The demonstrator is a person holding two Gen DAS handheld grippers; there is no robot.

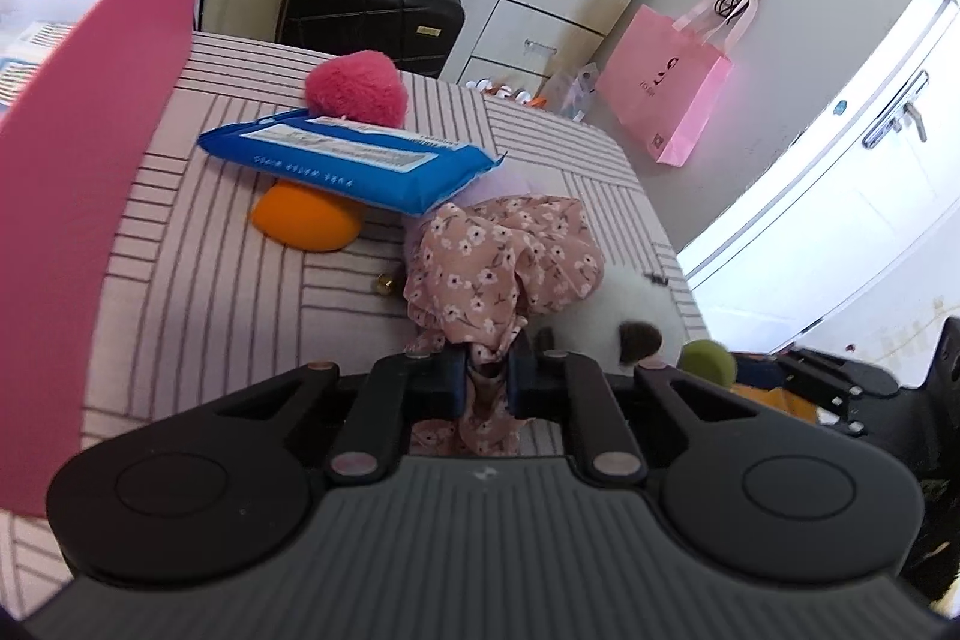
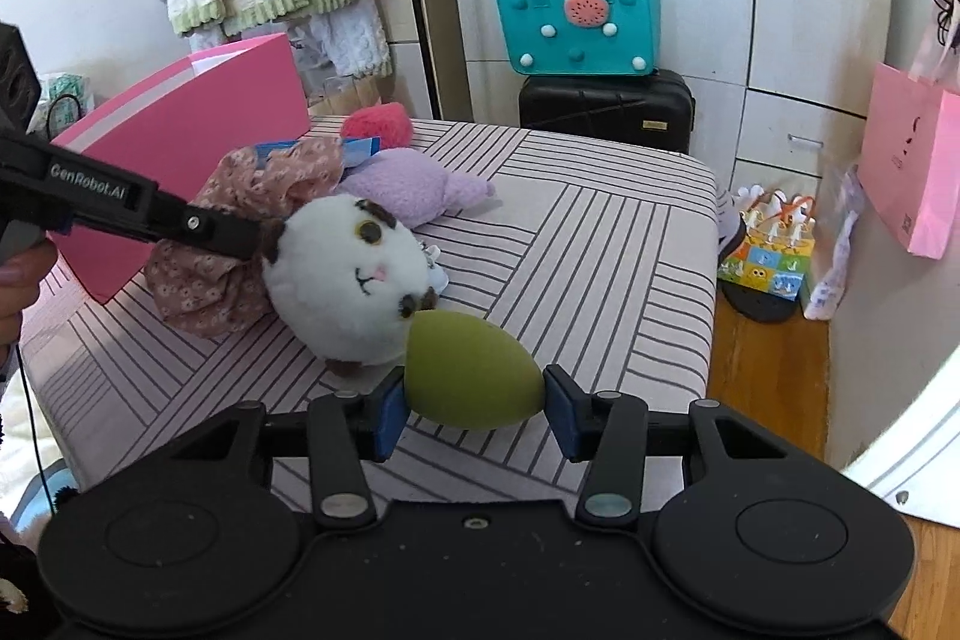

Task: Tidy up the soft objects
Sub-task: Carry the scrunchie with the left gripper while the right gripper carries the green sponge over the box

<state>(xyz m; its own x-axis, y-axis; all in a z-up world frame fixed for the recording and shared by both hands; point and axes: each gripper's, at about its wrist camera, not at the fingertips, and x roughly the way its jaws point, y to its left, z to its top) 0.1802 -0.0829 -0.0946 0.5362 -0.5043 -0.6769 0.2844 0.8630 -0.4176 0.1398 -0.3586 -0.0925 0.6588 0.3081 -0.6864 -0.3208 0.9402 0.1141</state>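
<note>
My left gripper (image 1: 487,376) is shut on a pink floral cloth (image 1: 504,262), which bunches up in front of it; the gripper also shows in the right wrist view (image 2: 264,238) on the cloth (image 2: 198,292). My right gripper (image 2: 474,415) is shut on a green egg-shaped sponge (image 2: 471,370), just in front of a white plush cat head (image 2: 348,274). A blue wipes pack (image 1: 348,157) lies over an orange sponge (image 1: 306,220). A red fluffy heart (image 1: 354,88) and a purple plush (image 2: 414,184) lie behind.
All lie on a striped pink cushioned surface (image 2: 570,244). A pink open box (image 1: 90,148) stands at its left. Behind are a black suitcase (image 2: 606,106) with a teal bag (image 2: 579,22). A pink paper bag (image 2: 912,172) hangs at right.
</note>
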